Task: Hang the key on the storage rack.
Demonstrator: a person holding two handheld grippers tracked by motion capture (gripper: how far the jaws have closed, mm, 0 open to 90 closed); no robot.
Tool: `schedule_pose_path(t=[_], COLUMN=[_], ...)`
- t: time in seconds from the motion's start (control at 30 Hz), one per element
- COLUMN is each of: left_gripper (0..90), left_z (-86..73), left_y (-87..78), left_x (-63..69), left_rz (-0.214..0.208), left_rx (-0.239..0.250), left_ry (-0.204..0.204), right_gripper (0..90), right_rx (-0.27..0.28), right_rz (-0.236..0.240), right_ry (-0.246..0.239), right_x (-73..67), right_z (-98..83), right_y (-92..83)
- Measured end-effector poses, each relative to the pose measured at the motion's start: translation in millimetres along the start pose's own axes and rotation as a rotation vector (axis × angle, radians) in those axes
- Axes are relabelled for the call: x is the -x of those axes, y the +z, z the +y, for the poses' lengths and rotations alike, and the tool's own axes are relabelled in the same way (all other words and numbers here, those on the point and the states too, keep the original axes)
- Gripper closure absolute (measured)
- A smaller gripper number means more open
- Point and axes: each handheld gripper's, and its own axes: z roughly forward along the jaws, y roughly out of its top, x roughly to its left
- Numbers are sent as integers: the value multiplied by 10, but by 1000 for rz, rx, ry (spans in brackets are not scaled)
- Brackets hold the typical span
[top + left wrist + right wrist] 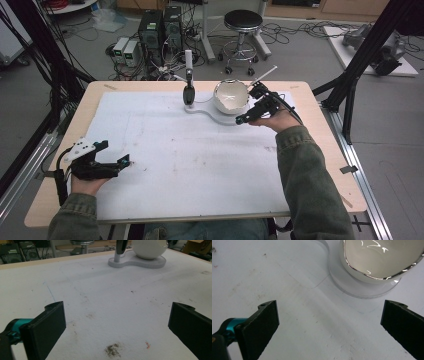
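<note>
Hovering just beside the glossy white egg-shaped bowl with its silver-edged broken rim (231, 96), upper centre of the high view, the right gripper (250, 114) has its jaws spread wide and empty, seemingly lined up for a grasp. The bowl sits on a flat white two-lobed base (207, 112) beside a black-and-white upright handle (188, 80), perhaps a utensil in its holder. The left gripper (112, 162) rests at lower left, jaws equally wide, well apart. Bare white table cover (200, 160) lies between; nothing blocks the approach.
</note>
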Motion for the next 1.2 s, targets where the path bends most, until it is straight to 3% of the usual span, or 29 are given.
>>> schedule_pose_path(t=[0.33,0.7,1.0,1.2], left_gripper=[17,17,17,17], left_z=[-1,0,-13,-22], left_y=[-6,-14,-27,-28], left_x=[5,12,20,32], left_rz=[6,6,5,5], left_rx=[-2,-7,-12,-19], left_ry=[0,1,-6,-10], right_gripper=[8,8,8,7], right_rx=[19,32,39,81], right_rz=[-17,-31,-57,-71], right_ry=[27,31,59,101], right_x=[13,-17,34,139], right_z=[-337,-570,-885,-1164], right_y=[-97,-130,-126,-168])
